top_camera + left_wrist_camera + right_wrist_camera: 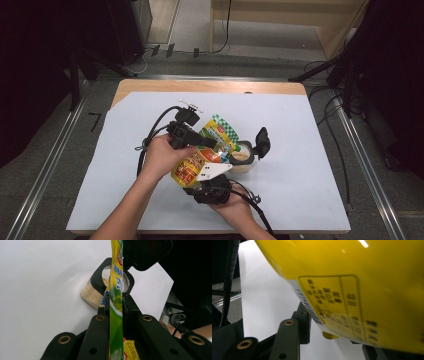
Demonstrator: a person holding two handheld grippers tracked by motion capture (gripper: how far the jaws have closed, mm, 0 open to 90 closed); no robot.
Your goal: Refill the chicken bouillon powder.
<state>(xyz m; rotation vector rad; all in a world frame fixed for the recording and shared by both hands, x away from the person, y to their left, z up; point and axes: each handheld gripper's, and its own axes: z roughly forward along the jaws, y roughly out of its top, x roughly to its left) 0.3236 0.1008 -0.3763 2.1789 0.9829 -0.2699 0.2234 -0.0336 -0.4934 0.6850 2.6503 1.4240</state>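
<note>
Yellow and green foil catches the eye first: from the high view, a stand-up refill pouch [205, 150] hangs tilted above the white sheet [300, 150] that covers the wooden tabletop [210, 86], its checked top edge leaning toward an open jar [242, 156] of pale powder. The jar's black flip lid [262, 142] stands up at its right side. The left gripper [207, 142] comes in from the pouch's upper left with the person's left hand [161, 157] wrapped around it, and the right gripper [202, 181] sits under the pouch's bottom end, held by the right hand [235, 207], its grey plate lying against the foil.

In the left gripper view, the two black jaws are pressed together on the pouch [115, 315], which runs edge-on between them as a thin green and yellow strip. Just beyond the jaw tips sits the jar [95, 295], its black-rimmed mouth open and the beige powder visible through the clear wall; the raised lid [147, 252] is a dark shape above it.

In the right gripper view, the pouch's yellow back [352, 290], printed with a boxed table and a barcode, is close to the camera. One black jaw rises at lower left with its pad close beside the foil; the other shows at the bottom right, under the pouch. Whether the pads actually press on the pouch I cannot tell from here.
</note>
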